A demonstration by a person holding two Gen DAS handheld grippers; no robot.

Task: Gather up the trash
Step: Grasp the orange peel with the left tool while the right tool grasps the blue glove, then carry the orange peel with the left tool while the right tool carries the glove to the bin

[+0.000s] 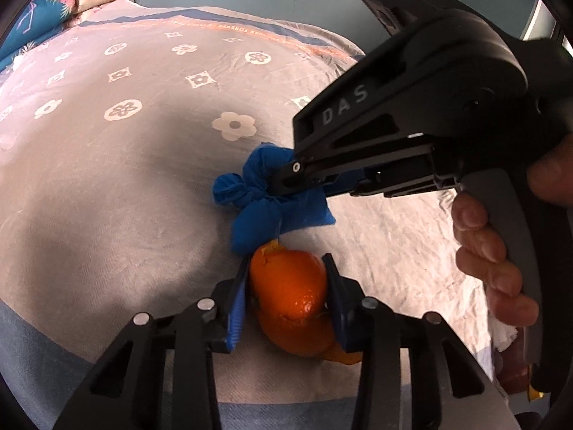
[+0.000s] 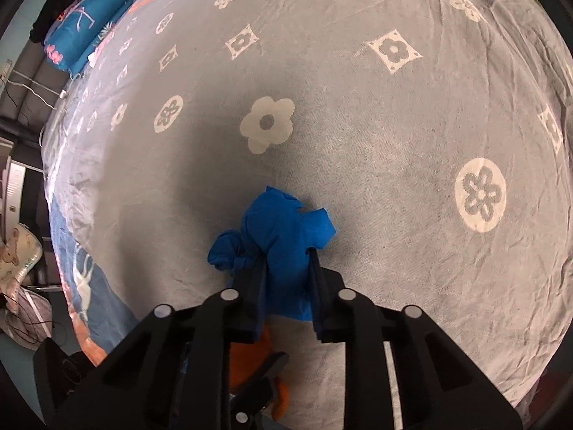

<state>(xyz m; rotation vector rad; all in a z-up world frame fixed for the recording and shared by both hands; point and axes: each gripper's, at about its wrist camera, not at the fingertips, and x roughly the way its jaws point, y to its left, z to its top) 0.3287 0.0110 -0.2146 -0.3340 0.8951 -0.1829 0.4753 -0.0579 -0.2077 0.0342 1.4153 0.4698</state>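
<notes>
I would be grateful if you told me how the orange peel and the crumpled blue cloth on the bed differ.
The orange peel is glossy, curved and stiff-looking; the blue cloth is matte, soft and knotted. The peel sits between the left gripper's pads; the cloth is pinched by the right gripper. The peel lies nearer the bed's edge than the cloth. Both rest on the grey flowered blanket, side by side.

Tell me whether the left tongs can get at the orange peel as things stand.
Yes, it seems so: the left tongs already sit on either side of the orange peel, pads against it. The right tongs grip the blue cloth beside it, not blocking.
</notes>
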